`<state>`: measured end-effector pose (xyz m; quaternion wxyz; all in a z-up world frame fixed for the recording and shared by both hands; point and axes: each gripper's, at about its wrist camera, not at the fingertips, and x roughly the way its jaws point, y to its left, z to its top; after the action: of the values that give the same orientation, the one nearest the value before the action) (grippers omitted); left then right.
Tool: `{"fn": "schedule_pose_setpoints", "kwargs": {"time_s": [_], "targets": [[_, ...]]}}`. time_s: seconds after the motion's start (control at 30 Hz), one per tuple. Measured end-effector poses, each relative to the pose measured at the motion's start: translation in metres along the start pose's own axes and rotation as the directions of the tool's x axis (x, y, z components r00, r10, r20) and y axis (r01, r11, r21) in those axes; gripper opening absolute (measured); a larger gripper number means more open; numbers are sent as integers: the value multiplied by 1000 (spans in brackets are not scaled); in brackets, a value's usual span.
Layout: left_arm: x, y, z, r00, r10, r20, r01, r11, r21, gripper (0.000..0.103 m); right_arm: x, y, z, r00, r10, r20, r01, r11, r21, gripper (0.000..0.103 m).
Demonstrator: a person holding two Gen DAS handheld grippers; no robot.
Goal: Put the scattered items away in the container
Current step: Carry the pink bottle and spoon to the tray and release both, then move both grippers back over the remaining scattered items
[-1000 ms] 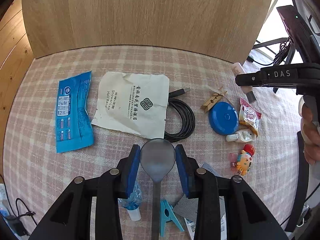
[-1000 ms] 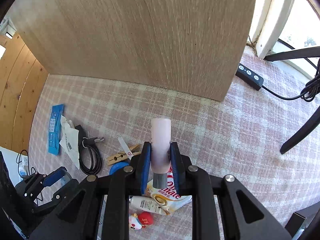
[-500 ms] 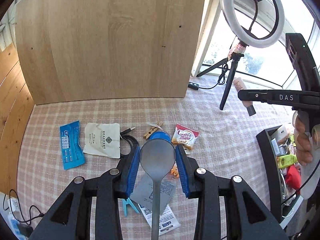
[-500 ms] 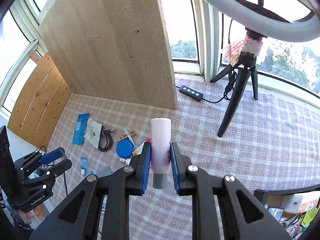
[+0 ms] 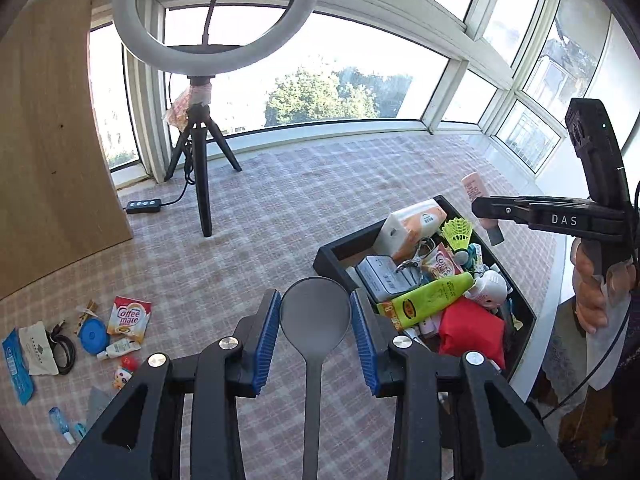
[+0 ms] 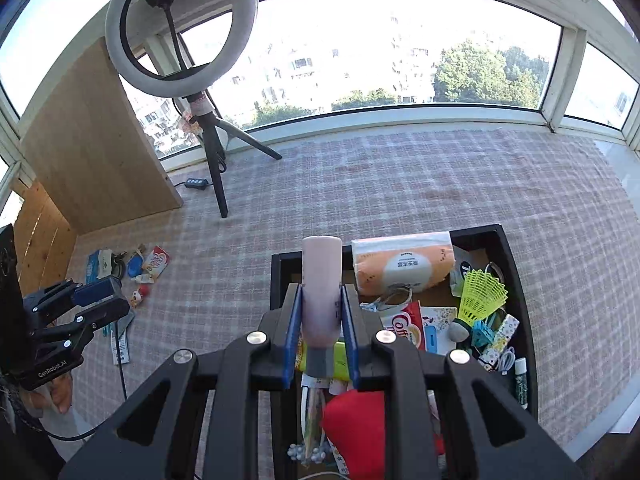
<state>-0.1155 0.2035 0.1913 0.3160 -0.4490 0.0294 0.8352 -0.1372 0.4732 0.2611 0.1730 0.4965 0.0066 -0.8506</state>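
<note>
Left wrist view: left gripper (image 5: 315, 322) clamped on a grey spoon (image 5: 315, 312), blue pads snug against both sides of the bowl, handle running back toward the camera. Hanging over the checked cloth (image 5: 280, 208), just left of the black container (image 5: 424, 280). Container already stuffed: tissue pack (image 5: 414, 222), yellow-green tube (image 5: 430, 298), red pouch (image 5: 472, 330), neon shuttlecock (image 5: 458, 230). Right gripper (image 5: 478, 206) off on the right, in a hand (image 5: 592, 292), pinching a pink bottle (image 5: 474, 190) over the container's far corner. Still scattered far left on the cloth: Coffee mate sachet (image 5: 131, 318), blue lid (image 5: 93, 331), black cable (image 5: 66, 350), blue packet (image 5: 16, 366). Ring light (image 5: 216, 12) on its tripod at the back.

Right wrist view: right gripper (image 6: 322, 326) closed narrow on the pink bottle (image 6: 321, 288), grey cap end toward the camera, other end poking forward. Sitting right above the container's (image 6: 516, 272) left half, tissue pack (image 6: 402, 266) and shuttlecock (image 6: 480, 292) just beyond. Left gripper (image 6: 100, 300) low on the left, side-on, spoon not really visible.
</note>
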Motion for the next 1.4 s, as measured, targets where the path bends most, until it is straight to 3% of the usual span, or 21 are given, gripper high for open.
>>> {"fn": "schedule_pose_setpoints", "kwargs": {"time_s": [0.23,0.33,0.5,0.57,0.6,0.63,0.93,1.4], "targets": [[41,-102,13,987,-144,-70,152,980,128,34,-22,-95,-56,996,-83,-40,89,979,181,19],[57,-137,18,976,-190,-102,207,961,184,34,-25,-113,-76,994,-99,-51,108,970,219,19],[77,-181,29,971,-213,-107,232,945,230,35,-26,-132,-97,992,-109,-59,121,957,264,20],[88,-193,35,976,-184,-112,207,947,247,44,-26,-136,-101,991,-117,-70,132,953,272,29],[93,-196,36,978,-172,-121,197,950,244,57,-27,-138,-103,989,-128,-72,143,950,278,41],[96,-198,37,978,-170,-121,195,952,238,58,-30,-139,-104,990,-131,-57,142,948,284,45],[87,-178,33,983,-148,-110,170,959,229,57,-34,-127,-98,991,-131,-32,135,960,245,45],[70,-93,13,994,-40,-105,55,987,148,57,-29,-110,-91,995,-97,-25,100,974,204,45]]}}
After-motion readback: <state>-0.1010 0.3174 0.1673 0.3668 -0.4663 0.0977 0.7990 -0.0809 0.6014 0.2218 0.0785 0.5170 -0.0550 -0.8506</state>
